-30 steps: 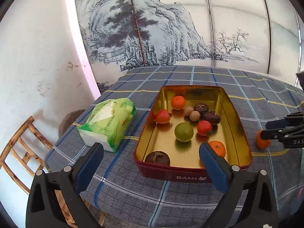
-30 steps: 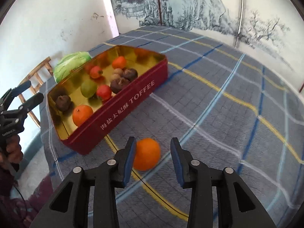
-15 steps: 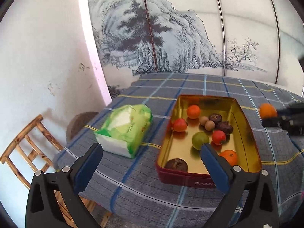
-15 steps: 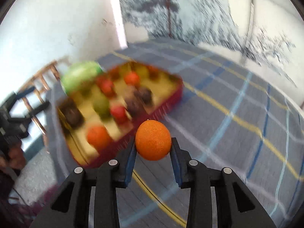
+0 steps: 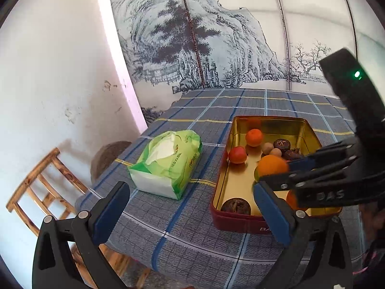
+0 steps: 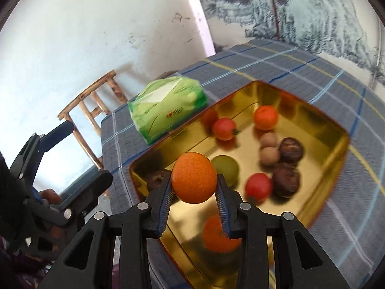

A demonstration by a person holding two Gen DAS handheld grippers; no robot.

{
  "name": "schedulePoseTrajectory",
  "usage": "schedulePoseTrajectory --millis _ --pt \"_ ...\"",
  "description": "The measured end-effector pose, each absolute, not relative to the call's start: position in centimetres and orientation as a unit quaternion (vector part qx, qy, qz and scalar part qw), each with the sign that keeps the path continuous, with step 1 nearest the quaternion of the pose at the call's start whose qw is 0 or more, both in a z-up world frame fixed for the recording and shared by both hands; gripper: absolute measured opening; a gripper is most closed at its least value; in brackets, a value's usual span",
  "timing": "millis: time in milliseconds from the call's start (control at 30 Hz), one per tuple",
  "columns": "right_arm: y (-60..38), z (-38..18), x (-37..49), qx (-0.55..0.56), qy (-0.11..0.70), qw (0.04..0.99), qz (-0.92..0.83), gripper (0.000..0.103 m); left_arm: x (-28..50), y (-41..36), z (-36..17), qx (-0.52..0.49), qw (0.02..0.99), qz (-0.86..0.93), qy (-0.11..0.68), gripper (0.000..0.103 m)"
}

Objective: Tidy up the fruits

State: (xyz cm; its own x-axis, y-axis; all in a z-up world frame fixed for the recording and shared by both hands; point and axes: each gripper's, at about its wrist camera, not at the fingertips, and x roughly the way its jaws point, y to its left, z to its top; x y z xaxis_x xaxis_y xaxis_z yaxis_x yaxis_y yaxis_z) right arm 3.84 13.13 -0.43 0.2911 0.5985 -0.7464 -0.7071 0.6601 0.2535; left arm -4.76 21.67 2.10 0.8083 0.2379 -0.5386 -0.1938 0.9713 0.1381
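Table (image 5: pixel 197 219) w/ grey-blue plaid cloth, yellow + blue lines. White wall on left, scuffed; ink landscape screen (image 5: pixel 216 48) behind table. Wooden chair (image 5: pixel 41 187) off table's left edge, partly below it.

Tin (image 5: pixel 222 185), red outside, gold inside, sits on cloth near front edge. In it: orange (image 6: pixel 265 117) toward far end, 2 red fruits (image 6: pixel 224 128) (image 6: pixel 258 186), green fruit (image 6: pixel 227 167), 2 pale small ones (image 6: pixel 269 148) touching, 2 dark brown ones (image 6: pixel 290 166) beside them, another dark one (image 5: pixel 237 206) in near corner, 2nd orange (image 6: pixel 216 236) at near end, blurred.

Tissue pack (image 5: pixel 168 163), green, lies left of tin, just beside, not touching.

R gripper (image 6: pixel 194 193) clamped on a 3rd orange (image 6: pixel 194 177), held in air over tin's near half; pads press both sides. In left view it blocks much of tin's right side.

L gripper (image 5: pixel 192 207) jaws wide apart, nothing between, over table's front edge, tin's near corner behind its right finger. Hand on its grip barely visible.
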Motion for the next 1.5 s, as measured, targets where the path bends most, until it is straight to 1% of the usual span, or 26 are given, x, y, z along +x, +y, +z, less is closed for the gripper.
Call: schedulePoseTrajectory --millis 100,300,400,467,500,567,633,667,767,900,1033,1267,1500 --pt "13.6 -0.8 4.5 -0.056 0.437 0.801 0.405 0.038 -4.5 22.3 2.1 0.023 0.947 0.111 0.302 0.103" --pt "11.7 0.7 5.3 -0.013 0.414 0.818 0.398 0.039 -4.3 22.7 2.7 0.013 0.95 0.106 0.294 0.103" --pt "9.7 2.0 3.6 -0.033 0.381 0.842 0.381 0.045 -4.4 22.2 3.5 0.012 0.956 0.094 0.279 0.103" --pt "8.2 2.8 1.6 -0.056 0.347 0.866 0.357 0.055 -4.5 21.6 4.2 0.011 0.959 0.089 0.268 0.103" --pt "7.4 3.2 0.8 -0.065 0.329 0.879 0.339 0.058 -4.5 21.3 4.6 0.009 0.961 0.086 0.261 0.103" --pt "5.8 3.8 -1.1 -0.089 0.289 0.908 0.289 0.072 -4.8 20.6 5.4 0.004 0.966 0.079 0.246 0.103" --pt "4.3 4.5 -3.0 -0.108 0.246 0.932 0.245 0.081 -5.1 20.1 6.2 -0.003 0.97 0.073 0.232 0.103" --pt "3.6 5.0 -3.9 -0.111 0.229 0.94 0.23 0.086 -5.3 19.9 6.6 -0.007 0.971 0.07 0.226 0.103" --pt "2.1 6.3 -5.8 -0.108 0.191 0.954 0.205 0.094 -5.7 19.1 7.9 -0.012 0.975 0.068 0.213 0.103" --pt "1.3 7.8 -7.9 -0.108 0.149 0.964 0.194 0.097 -6.5 18.2 9.4 -0.014 0.978 0.062 0.2 0.103" --pt "1.3 8.6 -9.1 -0.113 0.13 0.966 0.194 0.099 -7.4 17.0 10.6 -0.001 0.98 0.068 0.187 0.103" --pt "0.6 9.6 -10.6 -0.104 0.114 0.969 0.195 0.1 -9.0 16.3 12.2 -0.004 0.983 0.053 0.174 0.103" --pt "-0.5 9.9 -11.5 -0.094 0.112 0.971 0.189 0.102 -9.6 15.9 12.3 -0.013 0.983 0.048 0.179 0.103"
